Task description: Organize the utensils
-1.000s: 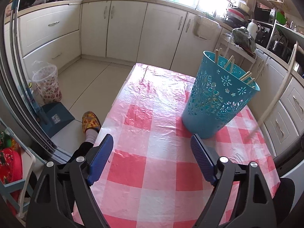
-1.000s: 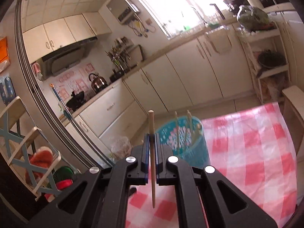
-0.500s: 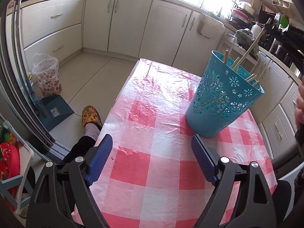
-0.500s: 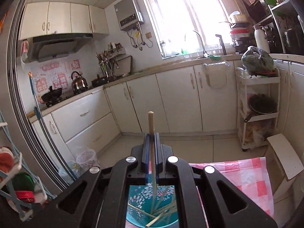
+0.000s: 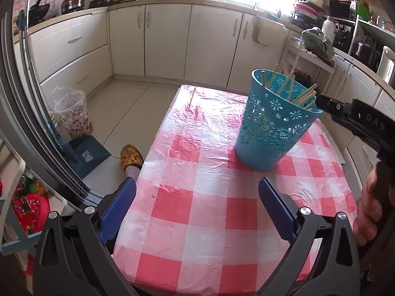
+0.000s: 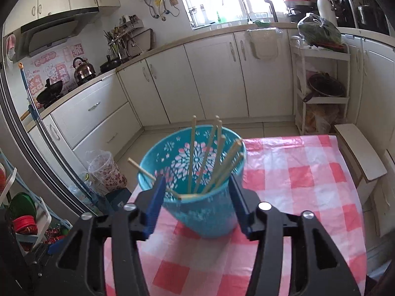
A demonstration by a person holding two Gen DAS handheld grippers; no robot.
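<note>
A teal cut-out basket [image 5: 274, 128] stands on the checked table and holds several wooden chopsticks [image 5: 291, 91]. In the right wrist view the same basket [image 6: 205, 219] fills the middle, its chopsticks [image 6: 212, 160] leaning on the far rim. One chopstick [image 6: 143, 170] pokes out over the left rim. My right gripper [image 6: 196, 185] hovers just over the basket's near rim. Its jaws are opening and its pads press on nothing. Its black body [image 5: 358, 120] reaches the rim from the right. My left gripper [image 5: 197, 192] hangs over the cloth short of the basket, jaws opening wide and empty.
The table [image 5: 209, 222] wears a red-and-white checked plastic cloth. On the floor to the left are a patterned bin [image 5: 72, 113], a blue dustpan [image 5: 86, 153] and a slippered foot [image 5: 130, 157]. A white rack [image 6: 321, 91] and a cardboard box [image 6: 358, 153] stand off the table's right side.
My right gripper tipped down over the basket and opened, and the chopstick it pinched has left its jaws. My left gripper lifted slightly and widened.
</note>
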